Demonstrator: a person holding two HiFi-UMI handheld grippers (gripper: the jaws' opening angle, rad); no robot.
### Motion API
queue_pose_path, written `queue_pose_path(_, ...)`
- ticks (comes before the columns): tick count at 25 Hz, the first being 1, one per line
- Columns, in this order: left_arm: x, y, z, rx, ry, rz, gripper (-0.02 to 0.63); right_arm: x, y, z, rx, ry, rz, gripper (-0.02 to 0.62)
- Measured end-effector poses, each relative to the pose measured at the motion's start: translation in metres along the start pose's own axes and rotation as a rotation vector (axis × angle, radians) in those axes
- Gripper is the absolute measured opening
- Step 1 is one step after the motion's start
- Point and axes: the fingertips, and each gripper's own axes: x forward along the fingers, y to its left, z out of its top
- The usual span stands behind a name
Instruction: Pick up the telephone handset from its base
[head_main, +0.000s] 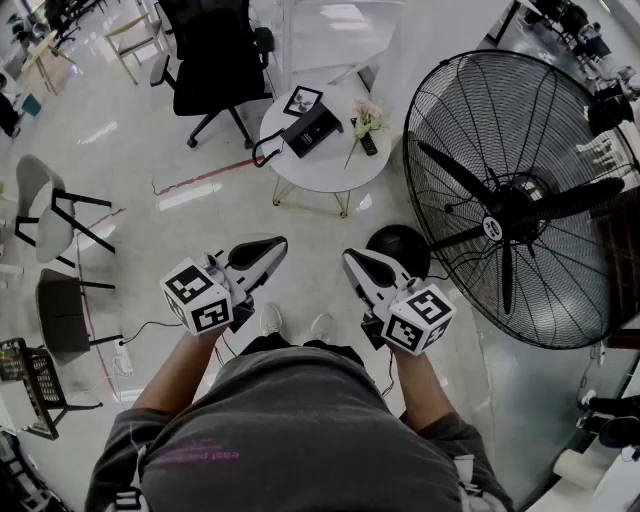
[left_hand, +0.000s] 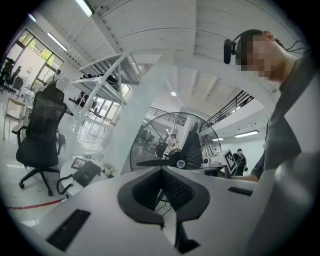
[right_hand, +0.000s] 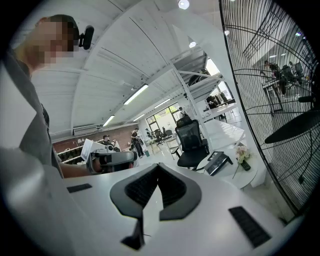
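Left hand-held gripper, jaws together, hovers far from telephone handset.

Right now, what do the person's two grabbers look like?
Both the left gripper and right gripper are smooth white shells whose jaws carry black ribbed pads. Each bears a cube with black-and-white square markers. The person wears a grey short-sleeved T-shirt.

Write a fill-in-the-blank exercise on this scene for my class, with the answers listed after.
The black corded telephone rests on a round white ____.
In the head view, the large black wire-caged fan stands to the telephone's ____.
The left gripper and the right gripper each have their jaws ____, with nothing between them.
Missing words: table; right; shut.
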Motion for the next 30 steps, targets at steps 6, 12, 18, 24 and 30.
queue_pose_path(6,0.002,-0.009,-0.001,0.013,0.014,0.0,0.014,-0.008,0.001,0.002,0.01,0.002,0.003,0.02)
queue_pose_path(12,0.01,-0.015,-0.008,0.013,0.024,0.026,0.014,-0.018,-0.008,0.0,0.021,0.005,0.03,0.02)
queue_pose_path(18,0.02,-0.027,-0.017,0.019,0.011,0.059,0.014,-0.035,-0.02,-0.004,0.008,0.011,0.056,0.02)
queue_pose_path(24,0.031,-0.037,-0.026,0.017,0.009,0.079,0.014,-0.05,-0.033,-0.007,0.014,0.015,0.069,0.02)
queue_pose_path(30,0.037,-0.036,-0.028,0.013,0.003,0.109,0.014,-0.055,-0.041,-0.008,0.012,0.021,0.09,0.02)
